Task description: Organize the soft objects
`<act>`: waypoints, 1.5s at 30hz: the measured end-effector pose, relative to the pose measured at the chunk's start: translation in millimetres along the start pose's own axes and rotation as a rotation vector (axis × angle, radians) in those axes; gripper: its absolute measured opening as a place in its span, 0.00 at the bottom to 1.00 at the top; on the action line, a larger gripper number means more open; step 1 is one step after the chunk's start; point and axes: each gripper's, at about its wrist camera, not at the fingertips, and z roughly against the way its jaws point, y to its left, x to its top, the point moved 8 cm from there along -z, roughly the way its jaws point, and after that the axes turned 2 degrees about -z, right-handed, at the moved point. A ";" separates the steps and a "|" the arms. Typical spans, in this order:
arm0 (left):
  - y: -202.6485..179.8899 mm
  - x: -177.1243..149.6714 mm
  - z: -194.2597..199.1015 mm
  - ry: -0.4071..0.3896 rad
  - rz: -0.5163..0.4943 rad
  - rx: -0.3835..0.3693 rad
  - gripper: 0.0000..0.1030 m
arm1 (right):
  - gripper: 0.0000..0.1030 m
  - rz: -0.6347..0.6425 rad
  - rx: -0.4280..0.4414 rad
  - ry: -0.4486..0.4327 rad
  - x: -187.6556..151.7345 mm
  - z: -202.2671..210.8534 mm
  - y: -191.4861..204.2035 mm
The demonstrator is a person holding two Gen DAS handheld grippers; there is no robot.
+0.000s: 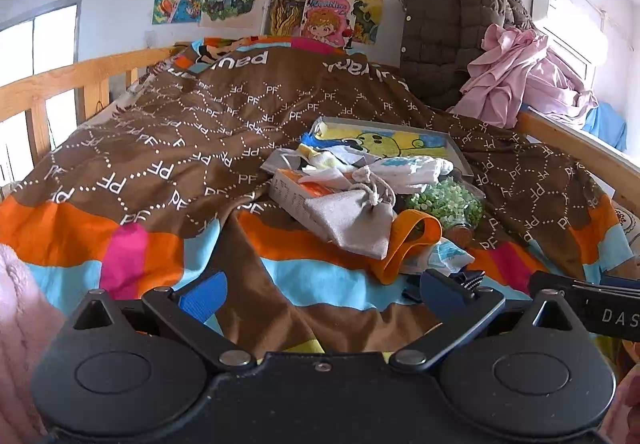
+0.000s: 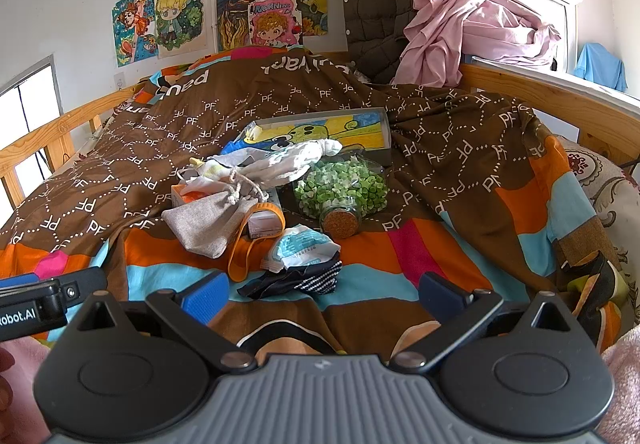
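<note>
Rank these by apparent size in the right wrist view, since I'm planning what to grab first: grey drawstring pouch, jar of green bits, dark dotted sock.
1. Jar of green bits
2. Grey drawstring pouch, close behind, so unsure
3. Dark dotted sock, though nearest the camera

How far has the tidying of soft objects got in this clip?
Nothing looks sorted yet. Both the left gripper and right gripper are open and empty. The grey drawstring pouch, orange strap loop, dark dotted sock and white cloths lie jumbled on the brown patterned blanket.
</note>
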 end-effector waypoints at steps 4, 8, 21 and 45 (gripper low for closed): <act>0.0 -1.6 -1.1 0.012 0.020 -0.006 0.99 | 1.00 -0.004 0.003 0.004 0.0 0.4 -0.2; 2.0 -1.3 -0.7 0.032 0.031 0.005 0.99 | 1.00 -0.014 0.011 0.029 -1.9 -2.3 0.2; 2.8 21.5 -14.0 0.062 -0.047 0.035 0.99 | 1.00 0.022 0.085 0.145 5.9 -12.8 3.0; -53.6 62.1 -130.3 0.190 -0.114 -0.371 0.99 | 1.00 0.085 0.131 0.326 16.6 -113.8 -28.6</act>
